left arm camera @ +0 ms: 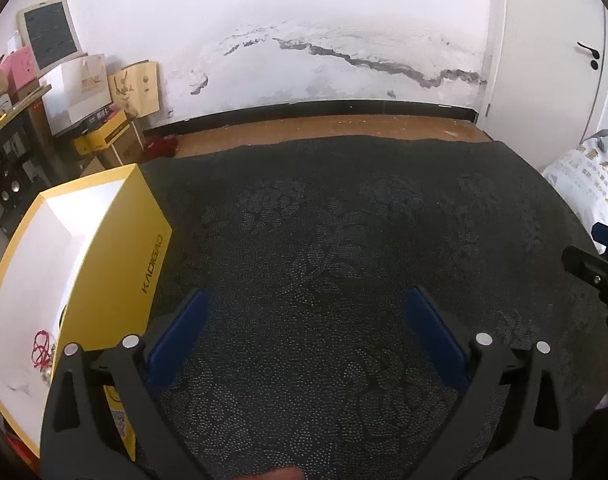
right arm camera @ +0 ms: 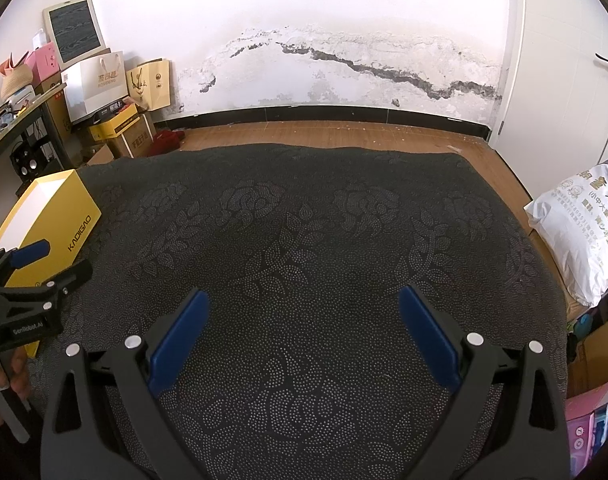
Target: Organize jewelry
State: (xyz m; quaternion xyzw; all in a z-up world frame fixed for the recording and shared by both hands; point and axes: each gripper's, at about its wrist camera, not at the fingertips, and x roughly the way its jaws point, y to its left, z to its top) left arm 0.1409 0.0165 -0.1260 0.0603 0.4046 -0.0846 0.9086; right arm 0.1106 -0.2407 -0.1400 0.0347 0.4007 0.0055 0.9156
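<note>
Lying in the near corner of the open yellow box (left arm camera: 104, 248) at the left edge of the cloth-covered bench (left arm camera: 344, 220), the red cord jewelry (left arm camera: 42, 350) looks light, limp and easily tangled, with small pieces beside it too blurred to name; a pinch on the cord itself seems the safest hold. The left gripper (left arm camera: 306, 308) has its blue fingers (left arm camera: 184, 336) spread wide over bare cloth, holding nothing. The right gripper (right arm camera: 302, 308) is likewise wide apart and empty.
</note>
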